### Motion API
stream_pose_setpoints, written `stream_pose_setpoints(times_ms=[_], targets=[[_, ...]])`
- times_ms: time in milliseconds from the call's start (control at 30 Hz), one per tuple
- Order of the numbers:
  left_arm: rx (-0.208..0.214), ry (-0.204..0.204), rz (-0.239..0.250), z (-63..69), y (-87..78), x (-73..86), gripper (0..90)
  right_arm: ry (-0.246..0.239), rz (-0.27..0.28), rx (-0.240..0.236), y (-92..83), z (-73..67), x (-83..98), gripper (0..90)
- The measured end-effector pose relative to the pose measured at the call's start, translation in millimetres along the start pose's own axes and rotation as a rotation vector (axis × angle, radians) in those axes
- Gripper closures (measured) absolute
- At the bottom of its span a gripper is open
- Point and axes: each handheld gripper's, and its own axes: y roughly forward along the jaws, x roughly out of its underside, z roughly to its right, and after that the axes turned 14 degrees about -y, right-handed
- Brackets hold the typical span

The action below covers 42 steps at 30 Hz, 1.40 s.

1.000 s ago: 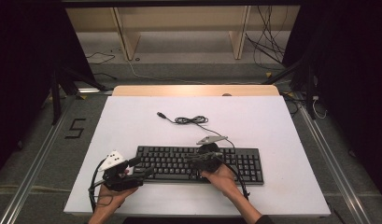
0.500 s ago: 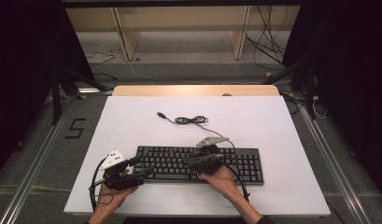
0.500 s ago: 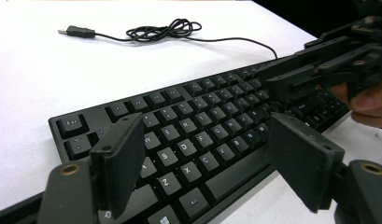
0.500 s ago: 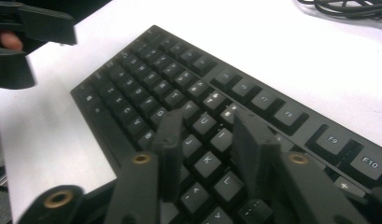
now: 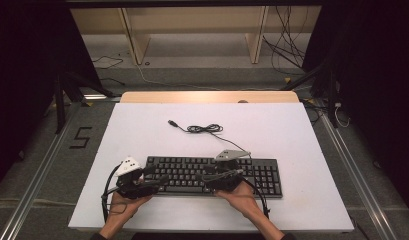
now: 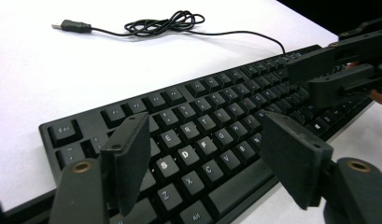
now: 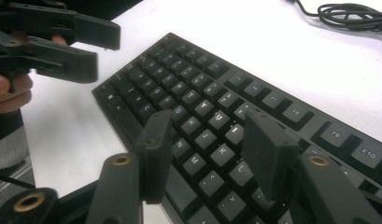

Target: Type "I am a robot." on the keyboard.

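Note:
A black keyboard lies across the near part of the white table. Its cable runs back to a loose coil with a USB plug. My left gripper hovers over the keyboard's left end, pointing right. In the left gripper view its jaws stand wide apart above the D and F keys, having just closed slightly, with nothing between them. My right gripper points left over the middle keys. Its jaws have just been opening and hold nothing above the keyboard.
The other gripper shows in each gripper view: the right one and the left one. A wooden strip edges the table's far side. Beyond it stand a shelf frame and floor cables. A "5" mark lies on the floor left.
The right gripper's jaws have spread apart over the keys. Both hands stay almost where they were, and the keyboard and cable have not moved.

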Motion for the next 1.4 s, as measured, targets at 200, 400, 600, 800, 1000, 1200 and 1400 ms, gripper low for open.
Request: stream_pose_setpoints(times_ms=[200,400,600,800,1000,1200,1400], targets=[[-0.003,0.013,-0.032,4.1,10.7,-4.9,43.2,-0.006,0.011,-0.006,-5.2,-3.2,4.9,48.3],[-0.006,0.029,-0.079,6.6,24.0,-9.9,56.4,-0.015,0.010,-0.011,-8.5,-7.1,8.5,45.1],[-0.010,0.040,-0.122,8.0,37.0,-11.8,69.7,-0.021,0.013,-0.010,-13.2,-8.8,11.7,44.0],[-0.004,0.051,-0.148,13.2,51.5,-16.6,81.8,-0.020,0.009,0.002,-18.5,-8.2,15.7,42.3],[-0.024,0.051,-0.177,11.9,61.5,-16.9,88.6,-0.018,0.009,0.011,-23.2,-7.8,19.1,39.5],[-0.038,0.057,-0.192,11.5,66.3,-17.4,88.8,-0.022,0.010,0.019,-26.0,-10.0,20.0,37.2],[-0.047,0.047,-0.200,10.1,69.4,-16.3,88.9,-0.021,0.012,0.020,-28.5,-11.0,21.0,36.4]])
